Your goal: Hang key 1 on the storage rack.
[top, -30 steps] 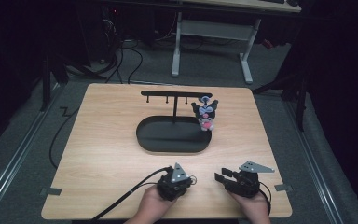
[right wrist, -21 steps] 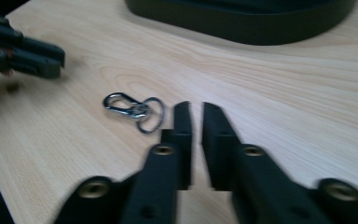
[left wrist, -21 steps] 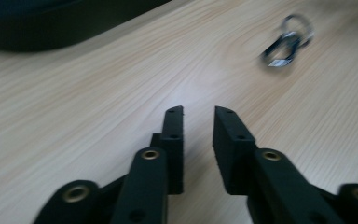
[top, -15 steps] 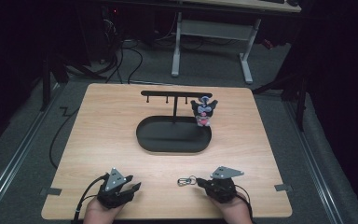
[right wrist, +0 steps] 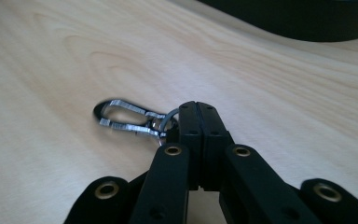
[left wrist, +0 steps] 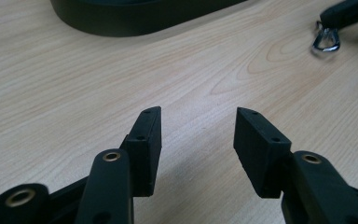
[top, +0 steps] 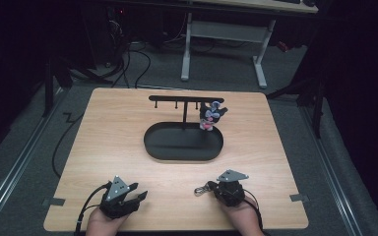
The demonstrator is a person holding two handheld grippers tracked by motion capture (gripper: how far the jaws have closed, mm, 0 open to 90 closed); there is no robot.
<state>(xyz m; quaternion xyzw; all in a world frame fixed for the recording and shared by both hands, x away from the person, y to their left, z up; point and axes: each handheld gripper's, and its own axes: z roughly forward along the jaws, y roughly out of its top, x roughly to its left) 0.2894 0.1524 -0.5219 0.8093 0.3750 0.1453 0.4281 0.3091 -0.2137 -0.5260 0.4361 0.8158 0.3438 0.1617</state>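
Right gripper [right wrist: 197,106] jaws pressed together, pinching the ring of a metal clasp [right wrist: 123,119] that sticks out just left of the fingertips and lies on the table [top: 108,142]. Left gripper [left wrist: 198,114] jaws, just opened further, stand apart with nothing between them. Beyond both, the black oval tray [top: 152,145]; the small toy figure [top: 210,116] hangs over its far right end.

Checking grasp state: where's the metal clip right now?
In the high view the metal clip lies at the table's near edge, right of centre, at the tips of the right gripper, shut on its ring; the black oval tray sits farther back.
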